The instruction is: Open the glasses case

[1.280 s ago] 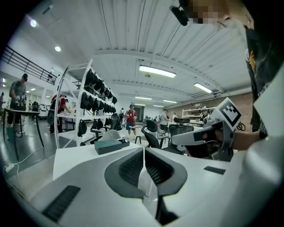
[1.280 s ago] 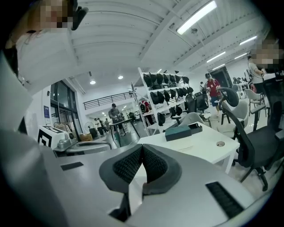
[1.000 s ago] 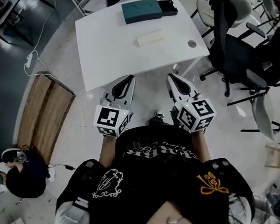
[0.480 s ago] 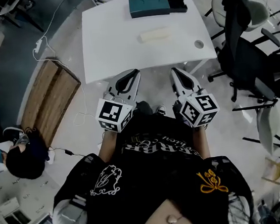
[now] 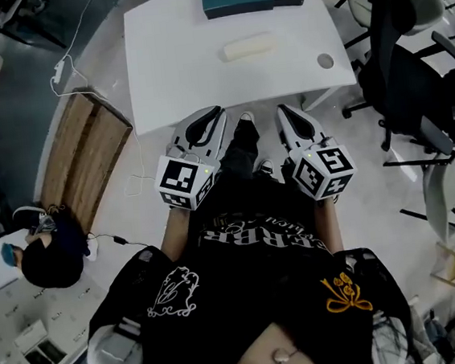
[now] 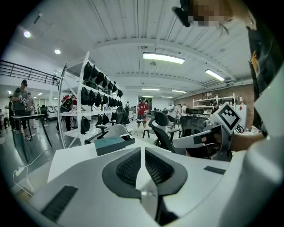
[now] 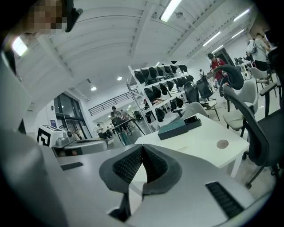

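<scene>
The far edge of the table [image 5: 175, 69] runs off the head view's top; the glasses case [image 5: 250, 48] appears too small to show any seam.

**Head view:** I log even, fairly bright indoor light. The white desk [image 5: 183, 69] is the brightest surface, near washed out, with no hard shadow on it. The black shirt [image 5: 248, 296] at the bottom is very dark and its folds are lost. There is a strong wide-angle bend, and the desk edges bow.

**Left tool view:** I note the ceiling strip lights [image 6: 163, 57] as the source, blown to white. A black vignette rings the frame. The left tool [image 6: 143, 150] sits close up, soft and pale. The far shelves [image 6: 95, 88] are reasonably sharp.

**Right tool view:** I record one strip light [image 7: 171, 9] at the top, glaring. The same dark ring shows, and straight lines bow near the rim. The right tool [image 7: 142, 146] is soft in the near field, and the desk top beyond is bright.
</scene>
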The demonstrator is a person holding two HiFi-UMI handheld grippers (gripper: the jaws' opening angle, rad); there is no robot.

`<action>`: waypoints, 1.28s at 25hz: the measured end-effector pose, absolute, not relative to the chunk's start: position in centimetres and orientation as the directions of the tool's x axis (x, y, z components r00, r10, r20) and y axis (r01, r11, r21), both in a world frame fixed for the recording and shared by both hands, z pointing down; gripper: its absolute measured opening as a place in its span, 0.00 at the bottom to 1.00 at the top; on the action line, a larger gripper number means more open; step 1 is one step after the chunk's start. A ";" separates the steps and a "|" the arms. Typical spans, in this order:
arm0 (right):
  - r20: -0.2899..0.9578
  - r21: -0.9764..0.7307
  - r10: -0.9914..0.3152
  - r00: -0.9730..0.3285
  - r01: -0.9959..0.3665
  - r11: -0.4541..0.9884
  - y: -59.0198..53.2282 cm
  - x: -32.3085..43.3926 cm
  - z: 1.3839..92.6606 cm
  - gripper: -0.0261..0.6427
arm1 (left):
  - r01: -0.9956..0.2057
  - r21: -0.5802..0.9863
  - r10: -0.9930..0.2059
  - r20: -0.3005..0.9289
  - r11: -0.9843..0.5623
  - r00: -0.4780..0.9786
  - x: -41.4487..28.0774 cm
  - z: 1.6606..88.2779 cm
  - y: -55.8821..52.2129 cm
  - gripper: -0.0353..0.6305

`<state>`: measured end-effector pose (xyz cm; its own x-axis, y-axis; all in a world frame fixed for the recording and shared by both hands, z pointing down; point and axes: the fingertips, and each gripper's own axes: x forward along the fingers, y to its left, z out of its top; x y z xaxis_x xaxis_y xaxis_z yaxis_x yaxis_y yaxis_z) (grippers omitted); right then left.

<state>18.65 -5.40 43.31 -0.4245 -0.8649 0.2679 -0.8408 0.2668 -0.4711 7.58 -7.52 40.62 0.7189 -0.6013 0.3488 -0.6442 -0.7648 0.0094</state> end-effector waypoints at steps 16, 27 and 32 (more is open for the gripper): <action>0.425 -0.422 -0.830 -0.361 -0.890 0.172 -18.1 22.2 49.1 0.06 | -0.581 -0.007 -0.537 0.393 -0.814 0.747 10.0 44.7 -20.3 0.09; 0.591 -0.370 -0.729 -0.345 -0.919 0.134 -25.5 23.0 56.8 0.11 | -0.578 0.003 -0.517 0.440 -0.816 0.734 8.8 48.8 -27.2 0.09; 0.679 -0.337 -0.645 -0.350 -0.929 0.150 -27.7 23.5 60.8 0.16 | -0.591 0.027 -0.516 0.454 -0.807 0.726 8.2 50.5 -28.8 0.09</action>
<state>23.50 -27.68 60.83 -0.3503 -0.6452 0.6789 -0.9295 0.1501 -0.3369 8.22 -28.79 50.50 0.7261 -0.5164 0.4540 -0.5906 -0.8065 0.0271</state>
